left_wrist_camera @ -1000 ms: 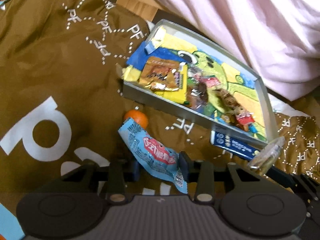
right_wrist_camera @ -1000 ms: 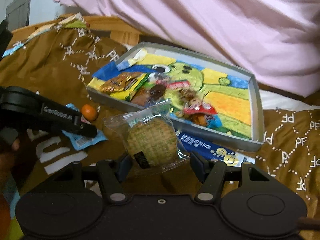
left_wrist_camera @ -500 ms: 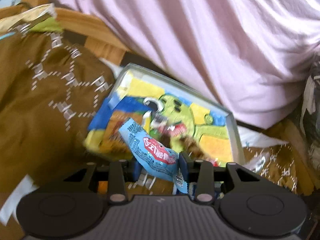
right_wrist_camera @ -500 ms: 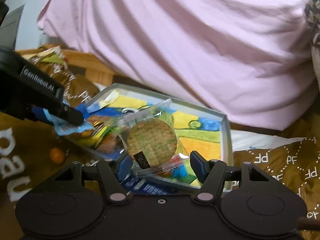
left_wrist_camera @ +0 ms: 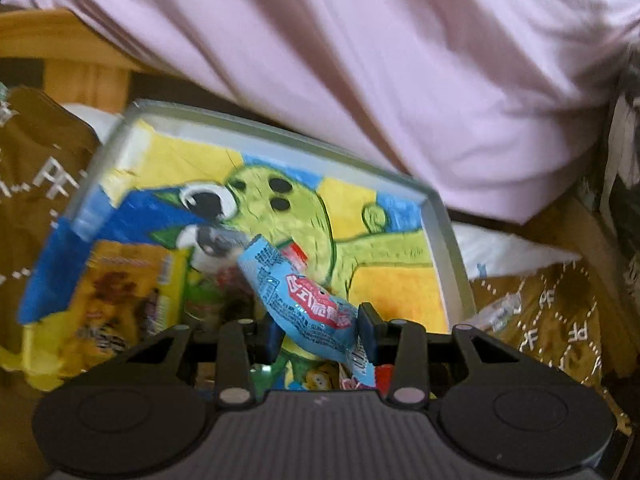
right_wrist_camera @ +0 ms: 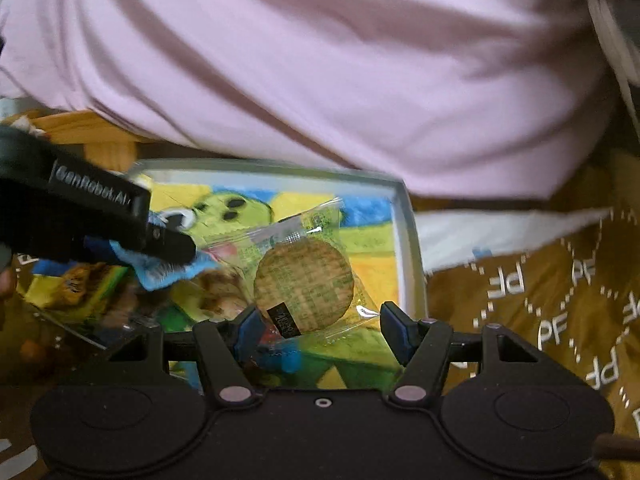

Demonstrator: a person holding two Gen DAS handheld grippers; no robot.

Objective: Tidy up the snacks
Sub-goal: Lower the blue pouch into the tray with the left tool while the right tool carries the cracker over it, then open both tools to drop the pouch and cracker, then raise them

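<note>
My left gripper (left_wrist_camera: 320, 330) pinches a crinkly blue foil snack packet (left_wrist_camera: 296, 296), which juts up ahead of the fingers over the shallow grey tray (left_wrist_camera: 444, 240) with its crayon-bright lining. My right gripper (right_wrist_camera: 320, 330) clamps a glossy clear wrapper holding a round, grid-textured biscuit (right_wrist_camera: 304, 284) above the same tray. Left of the blue packet lies a yellow pouch (left_wrist_camera: 120, 300), probably foil; it is blurred.

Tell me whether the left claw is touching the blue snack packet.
Touching. The left wrist view shows the left claw shut on the blue snack packet, both pads pressing its sides, above the tray.
</note>
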